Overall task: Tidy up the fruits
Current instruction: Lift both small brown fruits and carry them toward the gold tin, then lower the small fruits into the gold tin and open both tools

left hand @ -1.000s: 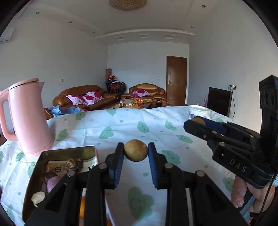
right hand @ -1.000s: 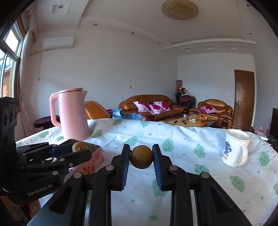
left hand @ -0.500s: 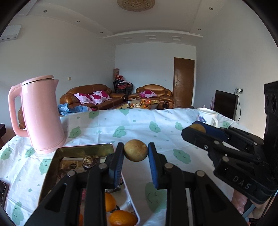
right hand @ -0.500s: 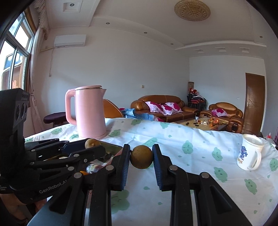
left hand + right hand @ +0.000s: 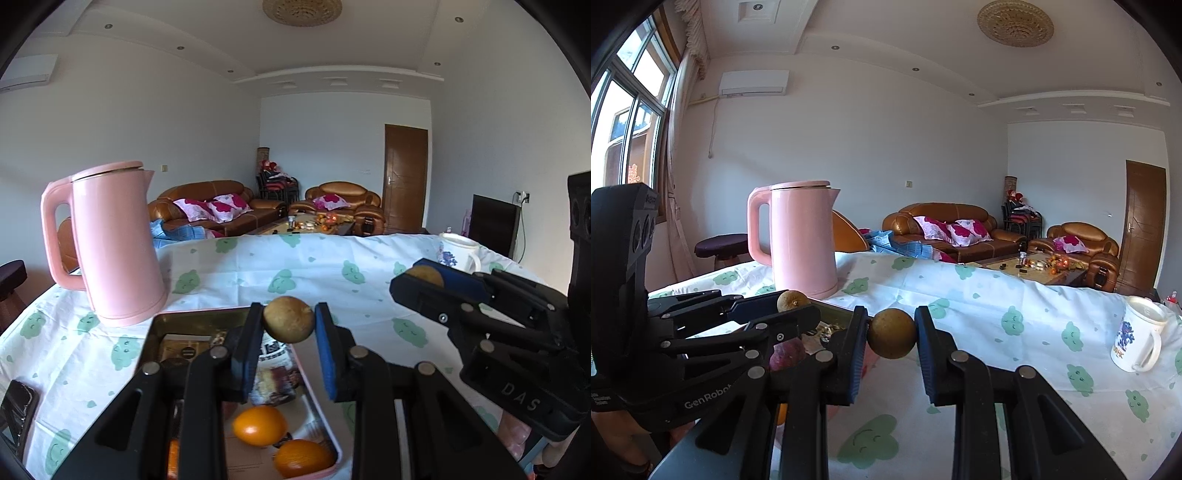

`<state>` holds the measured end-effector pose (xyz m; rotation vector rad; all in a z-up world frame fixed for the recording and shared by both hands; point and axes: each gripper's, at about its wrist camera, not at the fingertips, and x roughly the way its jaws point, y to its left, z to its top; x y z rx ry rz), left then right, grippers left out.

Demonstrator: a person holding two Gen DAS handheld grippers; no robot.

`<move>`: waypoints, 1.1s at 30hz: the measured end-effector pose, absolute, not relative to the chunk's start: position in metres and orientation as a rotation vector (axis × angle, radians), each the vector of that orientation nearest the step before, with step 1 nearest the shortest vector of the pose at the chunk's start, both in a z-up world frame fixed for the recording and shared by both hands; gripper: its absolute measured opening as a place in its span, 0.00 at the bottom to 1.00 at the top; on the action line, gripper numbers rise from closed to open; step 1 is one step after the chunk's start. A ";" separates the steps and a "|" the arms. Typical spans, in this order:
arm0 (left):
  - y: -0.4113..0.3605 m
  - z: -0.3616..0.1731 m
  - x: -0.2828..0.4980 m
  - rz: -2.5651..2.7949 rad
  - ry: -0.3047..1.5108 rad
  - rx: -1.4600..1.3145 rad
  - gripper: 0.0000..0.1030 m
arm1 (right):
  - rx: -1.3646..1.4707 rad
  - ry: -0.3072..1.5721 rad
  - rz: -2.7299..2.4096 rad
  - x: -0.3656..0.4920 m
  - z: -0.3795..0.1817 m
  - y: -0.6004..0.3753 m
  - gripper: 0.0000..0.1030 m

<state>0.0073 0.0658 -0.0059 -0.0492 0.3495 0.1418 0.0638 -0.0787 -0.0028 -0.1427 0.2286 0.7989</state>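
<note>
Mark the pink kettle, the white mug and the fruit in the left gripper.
pink kettle (image 5: 118, 251), left wrist view, middle of its body.
white mug (image 5: 1136, 338), right wrist view, its outer wall.
brown fruit (image 5: 289, 319), left wrist view, centre, clamped in left gripper (image 5: 289, 325).

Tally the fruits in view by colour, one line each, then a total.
Brown, round: 2, one in the left hand-held gripper, one in the right hand-held gripper
Orange: 2 in the tray
Total: 4
</note>
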 end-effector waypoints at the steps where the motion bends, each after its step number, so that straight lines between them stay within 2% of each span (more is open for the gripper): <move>1: 0.068 -0.006 0.007 0.149 0.352 -0.050 0.28 | -0.145 0.228 0.803 0.063 -0.002 -0.077 0.27; 33: 0.137 -0.011 -0.016 0.292 0.430 -0.099 0.28 | -0.206 0.253 0.910 0.049 0.000 -0.017 0.27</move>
